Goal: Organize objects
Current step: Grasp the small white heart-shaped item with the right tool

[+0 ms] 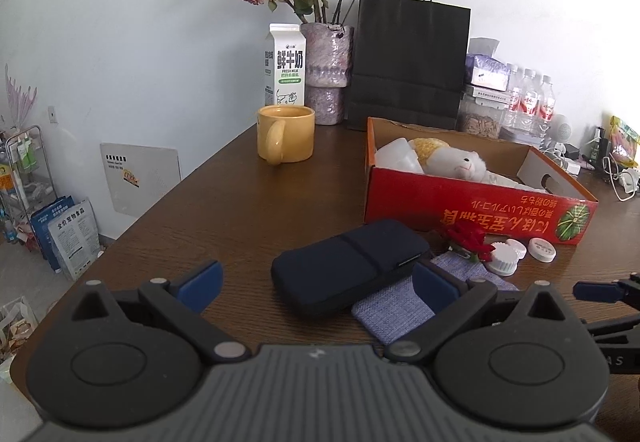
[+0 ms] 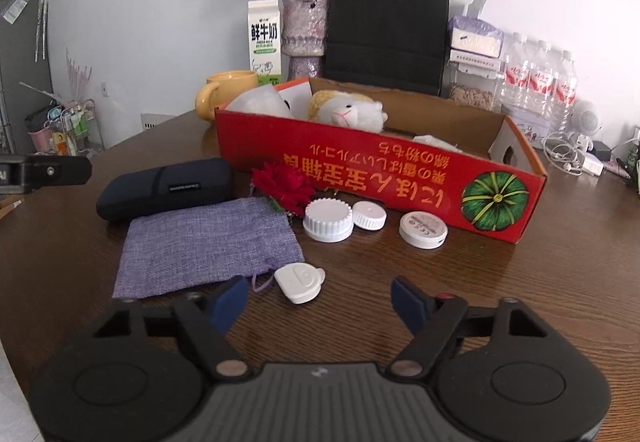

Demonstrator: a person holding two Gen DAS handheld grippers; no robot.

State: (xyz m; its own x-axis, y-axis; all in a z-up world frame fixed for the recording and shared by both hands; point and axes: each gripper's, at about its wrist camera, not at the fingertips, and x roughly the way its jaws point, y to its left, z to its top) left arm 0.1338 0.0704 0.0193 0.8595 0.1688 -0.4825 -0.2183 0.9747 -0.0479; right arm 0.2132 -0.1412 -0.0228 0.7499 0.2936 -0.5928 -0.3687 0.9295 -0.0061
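Two hand-held grippers, jaws apart, empty: left hand-held gripper (image 1: 316, 284) faces dark case (image 1: 348, 266), long axis slanting far-right; right hand-held gripper (image 2: 318, 300) nearer white tag (image 2: 299, 284).

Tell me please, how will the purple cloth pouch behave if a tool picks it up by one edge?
The purple cloth pouch lies flat and thin on the table, so it is probably nearly empty, light, and will hang limp. Its woven surface looks rough, so slipping seems unlikely. The dark case overlaps its far edge and may shift slightly when the pouch is pulled.
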